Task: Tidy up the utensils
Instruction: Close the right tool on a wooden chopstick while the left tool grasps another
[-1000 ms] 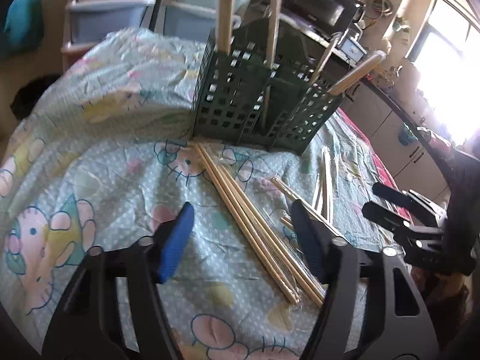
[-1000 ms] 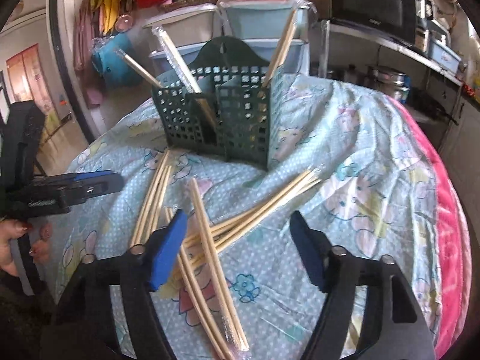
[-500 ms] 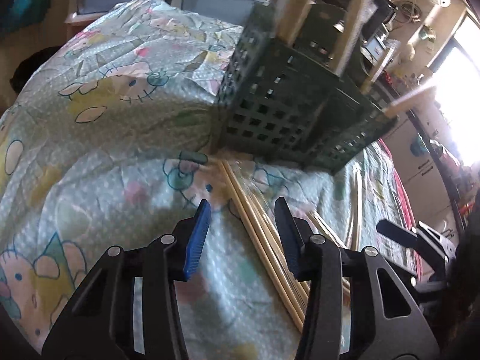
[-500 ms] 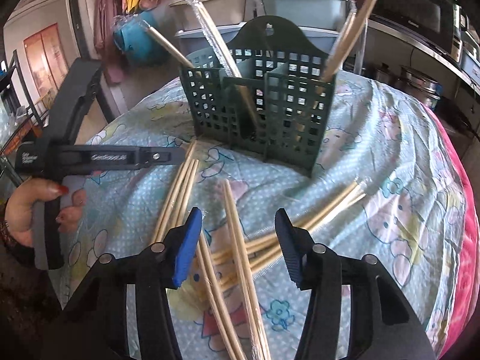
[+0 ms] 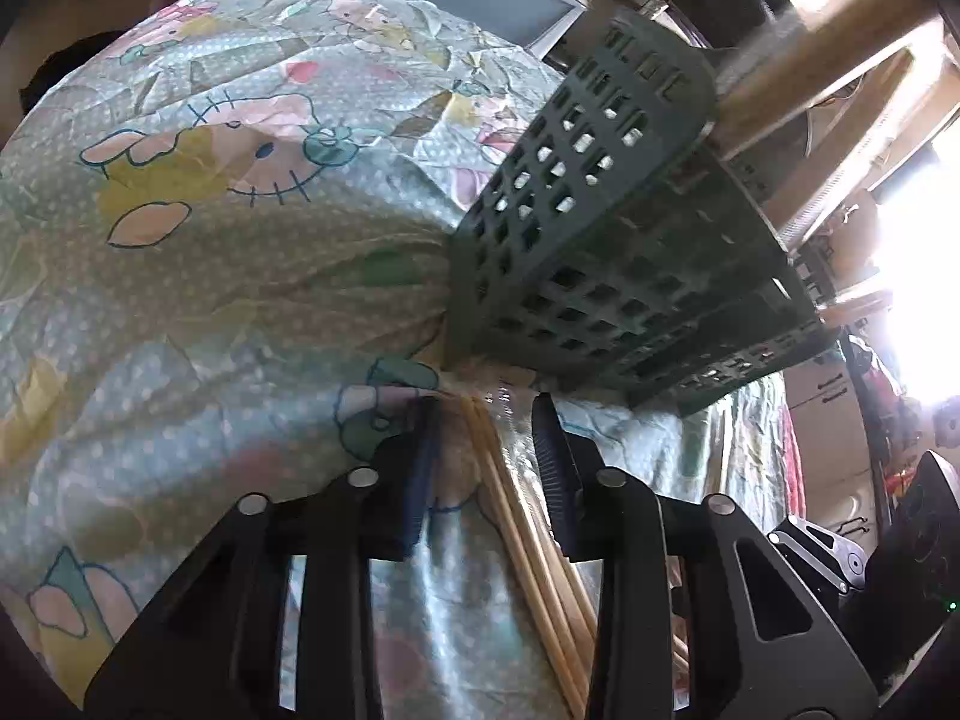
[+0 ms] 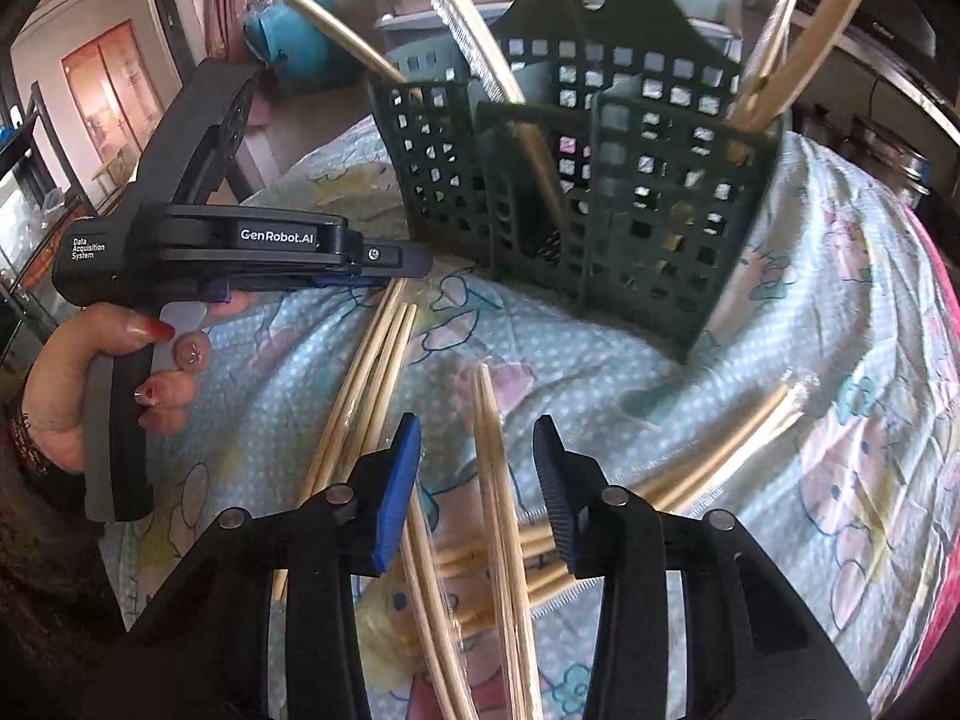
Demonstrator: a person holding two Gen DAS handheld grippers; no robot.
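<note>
The left claw (image 5: pixel 483 420), black-framed with blue ribbed pads, was seen with its jaws partly open and lately closing; a bundle of pale wooden chopsticks in clear wrap (image 5: pixel 528 546) ran between the pads, but no pad was pressed on it. The tips of this bundle lay at the foot of the dark green perforated plastic utensil basket (image 5: pixel 600 228). The right claw (image 6: pixel 474 468), of the same build, was likewise partly open and lately closing, with a second wrapped pair of pale chopsticks (image 6: pixel 498 480) lying between its pads and not gripped. More wrapped chopsticks (image 6: pixel 720 450) were scattered to the right, well apart from the pads.

The basket stood on the table, which was covered by a pale blue cartoon-cat tablecloth (image 6: pixel 810 300). Several wrapped chopsticks (image 6: pixel 468 42) were seen standing tilted in its compartments, some leaning left from the left compartment and some leaning right from the right one. A person's hand (image 6: pixel 114 372) was seen around the grip of the left claw's handle.

Compared with a second before, both claws were lower and nearer the cloth, the basket loomed far larger in the left view, and the gaps between both sets of pads were clearly narrower.
</note>
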